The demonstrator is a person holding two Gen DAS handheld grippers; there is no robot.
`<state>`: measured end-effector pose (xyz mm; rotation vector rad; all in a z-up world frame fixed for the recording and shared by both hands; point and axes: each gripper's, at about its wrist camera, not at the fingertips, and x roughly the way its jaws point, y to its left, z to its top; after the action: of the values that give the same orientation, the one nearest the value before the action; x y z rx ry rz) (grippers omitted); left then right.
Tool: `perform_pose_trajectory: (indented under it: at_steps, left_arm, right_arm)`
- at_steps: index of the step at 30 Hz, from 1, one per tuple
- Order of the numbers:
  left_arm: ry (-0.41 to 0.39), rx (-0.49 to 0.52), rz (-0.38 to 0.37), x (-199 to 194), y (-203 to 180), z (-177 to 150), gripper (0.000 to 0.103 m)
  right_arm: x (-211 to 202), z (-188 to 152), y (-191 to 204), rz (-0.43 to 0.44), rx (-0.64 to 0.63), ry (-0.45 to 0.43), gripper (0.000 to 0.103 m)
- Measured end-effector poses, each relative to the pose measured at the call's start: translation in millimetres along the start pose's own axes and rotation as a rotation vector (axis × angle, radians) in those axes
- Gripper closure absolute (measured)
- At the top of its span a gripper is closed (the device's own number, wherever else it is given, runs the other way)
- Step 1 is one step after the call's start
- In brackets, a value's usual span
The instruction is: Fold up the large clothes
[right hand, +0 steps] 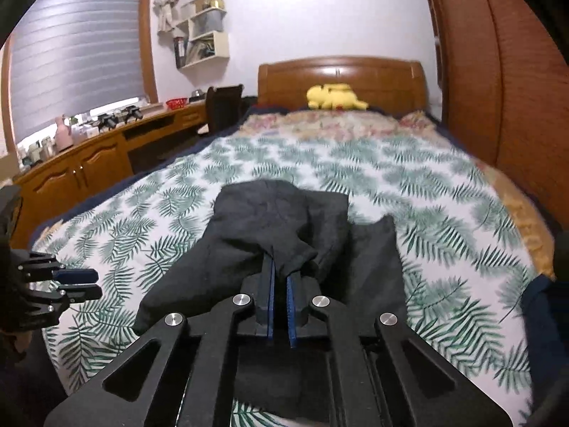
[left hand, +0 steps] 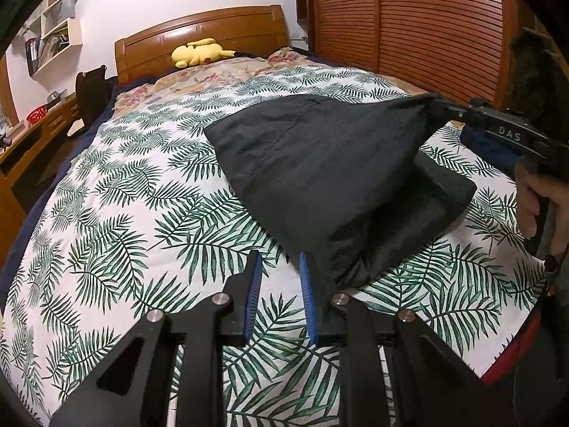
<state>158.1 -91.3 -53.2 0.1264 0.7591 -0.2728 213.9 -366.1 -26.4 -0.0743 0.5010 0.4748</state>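
Dark garment (left hand: 320,163) on bed (left hand: 117,195), partly folded. Right tool (right hand: 281,277) clamped on lifted corner, mid-fold. Left tool (left hand: 281,267) slightly open, empty, beside near edge. Final folds remain.

Both wrist views toward shared headboard (left hand: 199,41)

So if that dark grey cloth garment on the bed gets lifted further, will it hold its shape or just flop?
Probably flop: where the right gripper pinches a corner, the dark grey cloth garment sags into a tent. It looks light, lifted by one pinch. It seems matte, so unlikely to slip.
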Motion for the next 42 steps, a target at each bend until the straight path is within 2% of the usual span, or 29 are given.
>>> perform_pose_trajectory:
  at_steps: [6,12,14,16,17,20,25,28,29,30,33,35,42]
  left_arm:
    - [-0.011,-0.012,-0.020,-1,1,4,0.084]
    - [-0.028,-0.015,-0.051,2,-4,15,0.084]
    - [-0.038,-0.007,-0.070,3,-8,23,0.084]
    - [-0.043,0.008,-0.086,7,-11,31,0.082]
    - [-0.046,0.018,-0.092,10,-13,36,0.081]
    - [-0.047,0.037,-0.104,27,-16,52,0.079]
    - [-0.029,0.040,-0.105,64,-11,80,0.078]
    - [-0.020,0.056,-0.094,85,-7,96,0.077]
    - [-0.020,0.061,-0.090,91,-5,101,0.077]
    - [-0.019,0.065,-0.087,95,-5,104,0.077]
    - [-0.017,0.079,-0.079,111,0,115,0.077]
    - [-0.012,0.086,-0.077,124,3,122,0.076]
    - [0.018,0.096,-0.074,167,8,136,0.075]
  right_arm:
    - [-28,-3,12,-0.019,-0.035,-0.058,0.101]
    - [-56,-18,-15,-0.066,0.019,-0.052,0.101]
    - [-62,-28,-26,-0.125,0.036,-0.012,0.101]
    - [-53,-41,-39,-0.215,0.047,0.101,0.101]
    - [-48,-49,-47,-0.201,0.078,0.145,0.101]
    - [-38,-63,-59,-0.157,0.108,0.203,0.101]
    - [-35,-70,-59,-0.138,0.113,0.212,0.101]
    - [-43,-64,-59,-0.149,0.121,0.185,0.091]
    - [-49,-61,-60,-0.163,0.116,0.168,0.083]
    - [-51,-59,-59,-0.169,0.112,0.153,0.070]
    - [-58,-49,-58,-0.167,0.107,0.081,0.059]
    - [-52,-45,-58,-0.162,0.114,0.074,0.044]
    - [-6,-52,-68,-0.164,0.156,0.173,0.039]
